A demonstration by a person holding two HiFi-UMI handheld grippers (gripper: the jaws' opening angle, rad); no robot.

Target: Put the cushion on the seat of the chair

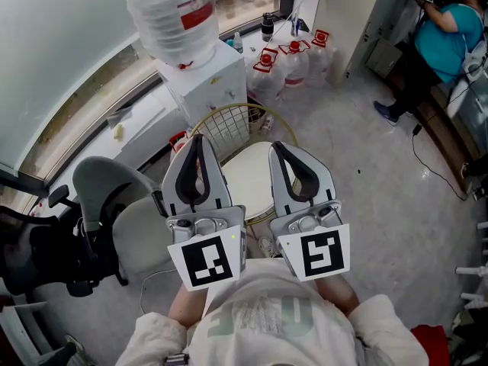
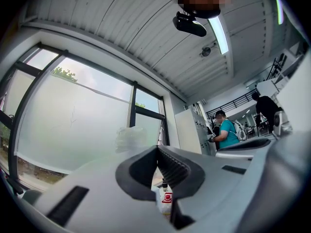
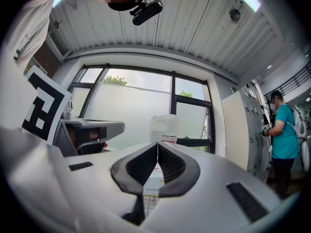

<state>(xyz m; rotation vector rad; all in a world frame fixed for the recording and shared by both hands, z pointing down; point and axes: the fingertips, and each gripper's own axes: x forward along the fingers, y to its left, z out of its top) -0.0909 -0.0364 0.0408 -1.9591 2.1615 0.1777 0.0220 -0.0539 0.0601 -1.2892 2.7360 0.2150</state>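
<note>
Below our chest, over chair: we hold left gripper (image 1: 200,140) and right gripper (image 1: 277,146) side by side, marker cubes toward us. Both sets of jaws pressed together, nothing between them. Under them we see gold wire-backed chair (image 1: 229,124). Cream cushion (image 1: 248,175) lies on its seat, showing between two grippers, apart from both. White water dispenser (image 1: 206,82) with big bottle (image 1: 169,14) just behind chair. Grey office chair (image 1: 114,197) at left. Person in teal top (image 1: 450,33) well apart, far right.

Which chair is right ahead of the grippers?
The gold wire-back chair, showing between the left gripper and right gripper; the grey office chair stands off left.
</note>
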